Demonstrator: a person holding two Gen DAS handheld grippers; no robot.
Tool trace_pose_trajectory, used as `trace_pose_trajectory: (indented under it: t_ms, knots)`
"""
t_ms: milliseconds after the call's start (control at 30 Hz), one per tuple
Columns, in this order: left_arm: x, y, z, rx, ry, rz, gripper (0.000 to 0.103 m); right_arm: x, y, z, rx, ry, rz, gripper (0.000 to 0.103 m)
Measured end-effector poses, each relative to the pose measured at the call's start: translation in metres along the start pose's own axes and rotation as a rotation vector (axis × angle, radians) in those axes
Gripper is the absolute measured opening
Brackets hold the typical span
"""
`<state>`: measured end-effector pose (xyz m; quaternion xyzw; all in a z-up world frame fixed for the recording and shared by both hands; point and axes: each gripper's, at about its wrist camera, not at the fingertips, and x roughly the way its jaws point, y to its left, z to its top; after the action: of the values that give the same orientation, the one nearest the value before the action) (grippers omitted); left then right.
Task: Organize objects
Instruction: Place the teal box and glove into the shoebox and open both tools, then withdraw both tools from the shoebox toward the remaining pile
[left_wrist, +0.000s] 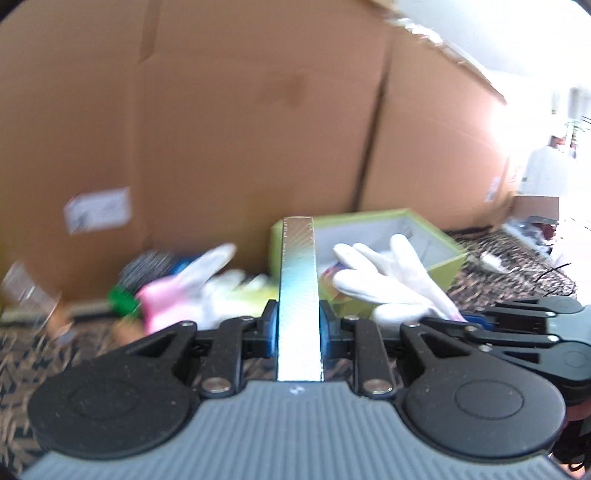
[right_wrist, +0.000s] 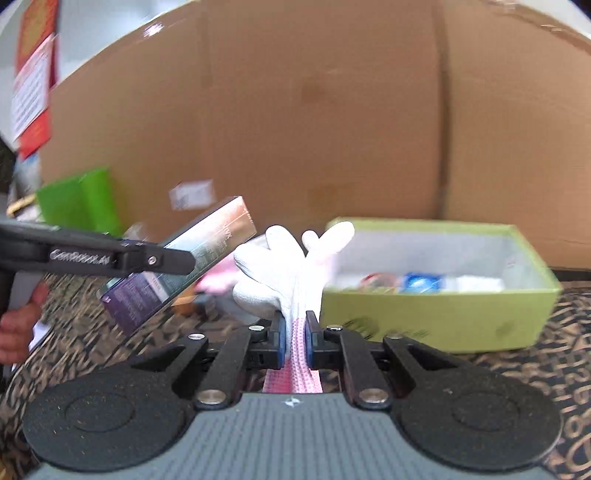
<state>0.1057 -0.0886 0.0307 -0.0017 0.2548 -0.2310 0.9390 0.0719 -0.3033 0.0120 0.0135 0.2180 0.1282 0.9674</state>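
My left gripper (left_wrist: 297, 325) is shut on a long shiny iridescent box (left_wrist: 297, 280), held above the patterned table; the box also shows in the right wrist view (right_wrist: 184, 258), tilted, with the left gripper (right_wrist: 162, 258) clamped on it. My right gripper (right_wrist: 295, 338) is shut on the pink cuff of a white glove (right_wrist: 273, 273), whose fingers stick up. In the left wrist view that glove (left_wrist: 384, 280) hangs in front of the open lime-green box (left_wrist: 439, 243). The green box (right_wrist: 443, 314) holds several small items.
A second white and pink glove (left_wrist: 184, 291), a dark round object (left_wrist: 147, 266) and a green item (left_wrist: 123, 302) lie left of the green box. A large cardboard box (left_wrist: 221, 129) forms a wall behind. A green bag (right_wrist: 81, 203) stands far left.
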Motion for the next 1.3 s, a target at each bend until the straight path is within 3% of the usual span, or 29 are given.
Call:
trace_pose_trajectory:
  t_ms: [300, 533, 700, 867, 900, 933, 967, 1000, 1033, 1100, 1300]
  knots:
    - [0.076, -0.064, 0.063, -0.035, -0.023, -0.130, 0.022, 0.013, -0.080, 0.041, 0.132, -0.117, -0.173, 0.012]
    - [0.160, -0.080, 0.076, -0.076, 0.026, -0.163, 0.022, 0.051, -0.132, 0.049, 0.208, -0.168, -0.255, 0.012]
    - [0.201, -0.081, 0.070, -0.074, 0.050, -0.171, 0.022, 0.084, -0.154, 0.044, 0.211, -0.105, -0.291, 0.012]
    - [0.222, -0.079, 0.057, -0.060, 0.057, -0.168, 0.023, 0.122, -0.160, 0.034, 0.148, 0.047, -0.301, 0.012]
    - [0.223, -0.079, 0.055, -0.056, 0.042, -0.169, 0.033, 0.130, -0.159, 0.032, 0.129, 0.087, -0.304, 0.013]
    - [0.223, -0.079, 0.055, -0.054, 0.033, -0.171, 0.055, 0.135, -0.159, 0.030, 0.113, 0.115, -0.313, 0.013]
    - [0.220, -0.080, 0.055, -0.057, 0.020, -0.165, 0.068, 0.138, -0.157, 0.029, 0.095, 0.126, -0.322, 0.017]
    - [0.217, -0.079, 0.054, -0.060, -0.003, -0.148, 0.087, 0.140, -0.156, 0.028, 0.077, 0.133, -0.329, 0.029]
    - [0.214, -0.081, 0.056, -0.058, -0.032, -0.128, 0.097, 0.140, -0.154, 0.028, 0.068, 0.134, -0.339, 0.038]
    - [0.206, -0.079, 0.055, -0.044, -0.076, -0.100, 0.103, 0.135, -0.151, 0.027, 0.060, 0.102, -0.365, 0.073]
    - [0.182, -0.073, 0.054, -0.055, -0.077, -0.071, 0.103, 0.100, -0.143, 0.026, 0.051, 0.021, -0.373, 0.077]
